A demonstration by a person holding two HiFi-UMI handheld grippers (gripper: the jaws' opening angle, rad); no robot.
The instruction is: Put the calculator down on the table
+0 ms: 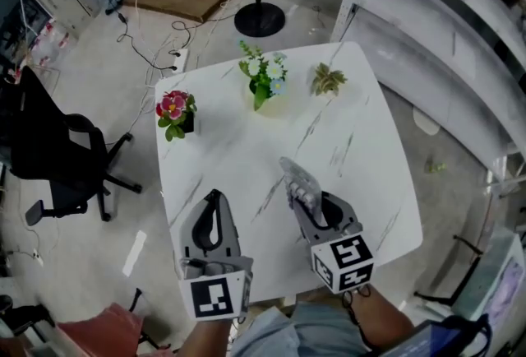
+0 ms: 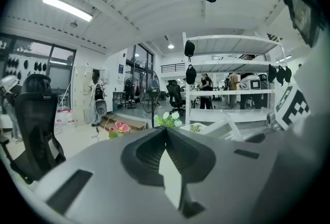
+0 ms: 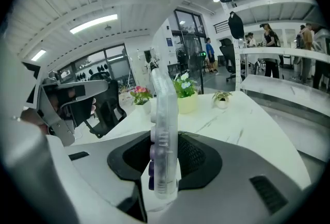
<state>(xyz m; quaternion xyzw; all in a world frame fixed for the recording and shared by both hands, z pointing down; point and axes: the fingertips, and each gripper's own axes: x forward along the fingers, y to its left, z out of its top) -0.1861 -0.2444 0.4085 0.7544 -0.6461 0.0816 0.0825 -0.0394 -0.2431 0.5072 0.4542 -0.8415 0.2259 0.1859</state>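
The right gripper (image 3: 164,176) clamps the calculator (image 3: 164,114) by its near end, upright above the table's (image 1: 353,141) near side, ready to be laid flat. The left gripper (image 2: 166,132), jaws together and empty, hangs near left, out of the way.

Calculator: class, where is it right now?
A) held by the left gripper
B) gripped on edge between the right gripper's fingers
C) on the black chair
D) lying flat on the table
B: the right gripper view shows the fingers of the right gripper pressed on the calculator, which stands on edge between them.
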